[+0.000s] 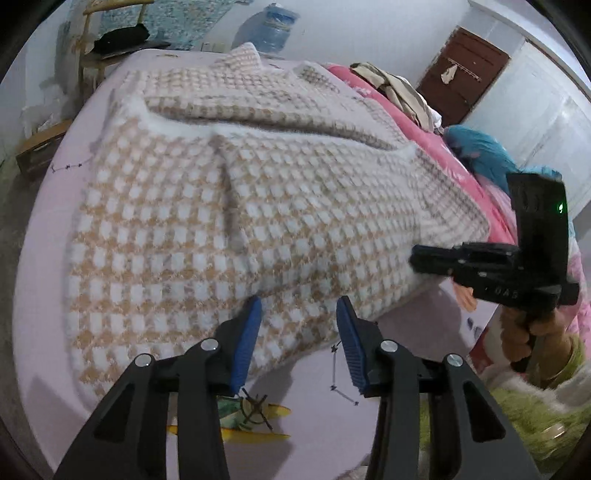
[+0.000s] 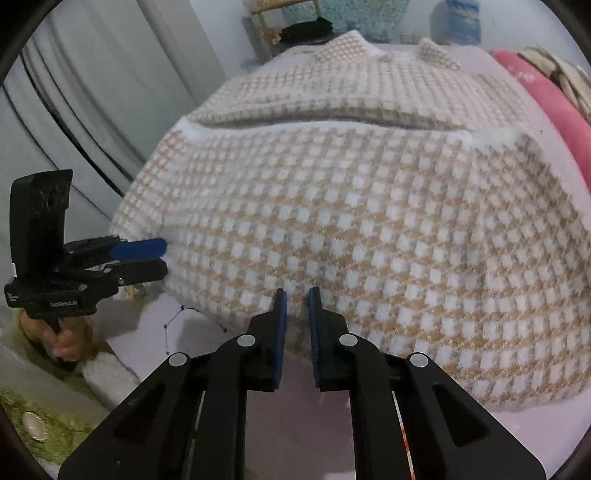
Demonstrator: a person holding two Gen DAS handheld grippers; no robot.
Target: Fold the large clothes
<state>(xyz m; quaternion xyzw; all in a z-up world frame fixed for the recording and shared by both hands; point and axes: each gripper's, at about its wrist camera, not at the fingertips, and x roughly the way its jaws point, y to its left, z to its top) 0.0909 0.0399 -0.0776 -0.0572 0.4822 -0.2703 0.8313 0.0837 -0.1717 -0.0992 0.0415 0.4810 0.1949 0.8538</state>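
Left wrist view: a bed with a pale lilac sheet (image 1: pixel 44 258) fills the frame; behind it stand a white wall, a blue water bottle (image 1: pixel 275 27) and a brown door (image 1: pixel 463 74). A beige-and-white checked garment (image 1: pixel 207 206) lies spread across the sheet, its top half already doubled over. The left gripper (image 1: pixel 298 317) hovers at the near hem, its blue pads (image 1: pixel 246 332) parted, with the fabric beneath them and no visible grip on it. The right gripper (image 1: pixel 436 258), held by a hand (image 1: pixel 532 328), sits at the garment's right edge; its body carries partial lettering that cannot be read.

Right wrist view: grey curtains (image 2: pixel 74 110) hang at left. The right gripper (image 2: pixel 296 306) is nearly closed, its pads meeting the checked garment (image 2: pixel 369 221) at the hem; whether cloth is pinched cannot be told. The left gripper (image 2: pixel 162 258) at the left edge reads "GenRobot.AI".
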